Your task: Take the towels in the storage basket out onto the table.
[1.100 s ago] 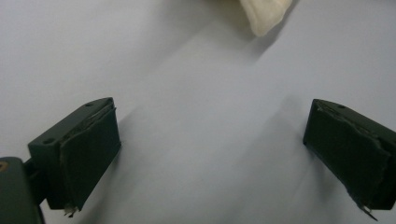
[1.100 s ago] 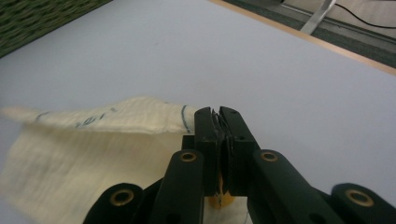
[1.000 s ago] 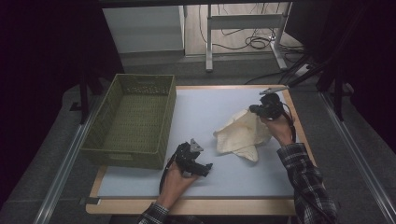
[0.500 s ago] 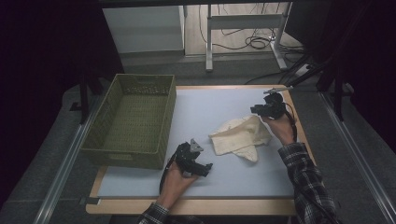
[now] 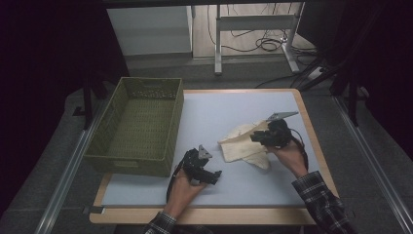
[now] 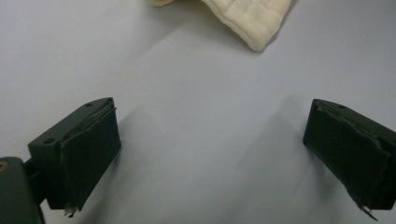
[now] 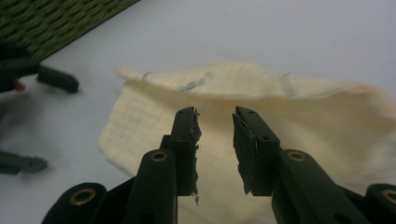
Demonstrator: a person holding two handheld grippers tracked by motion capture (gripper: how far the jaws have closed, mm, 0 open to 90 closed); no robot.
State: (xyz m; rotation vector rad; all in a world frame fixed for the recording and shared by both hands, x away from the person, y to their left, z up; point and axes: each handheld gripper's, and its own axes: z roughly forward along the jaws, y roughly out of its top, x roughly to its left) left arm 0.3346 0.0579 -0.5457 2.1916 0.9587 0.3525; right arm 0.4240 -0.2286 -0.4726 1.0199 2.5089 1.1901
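A cream quilted cloth (image 5: 241,145) lies crumpled on the pale blue table (image 5: 229,105), right of centre. My right gripper (image 5: 257,138) hovers at the cloth's right side and points left across it. In the right gripper view its jaws (image 7: 217,114) have just been opening and stand a little apart. Nothing is pinched between them, and the cloth (image 7: 154,121) lies beyond. My left gripper (image 5: 213,171) rests on the table near the front, open wide (image 6: 212,107). The bare table is between its pads, and a corner of the cloth (image 6: 254,23) lies ahead.
A green woven basket (image 5: 130,165) stands on the table's left side, and its edge (image 7: 56,18) shows in the right gripper view. A wooden rim (image 5: 311,141) borders the table. Metal rails run along the floor on both sides, and a desk frame with cables stands beyond.
My right gripper has come from the table's far right toward the person and down, over the cloth. The cloth corner that reached up to it has dropped. The left gripper has stayed put.
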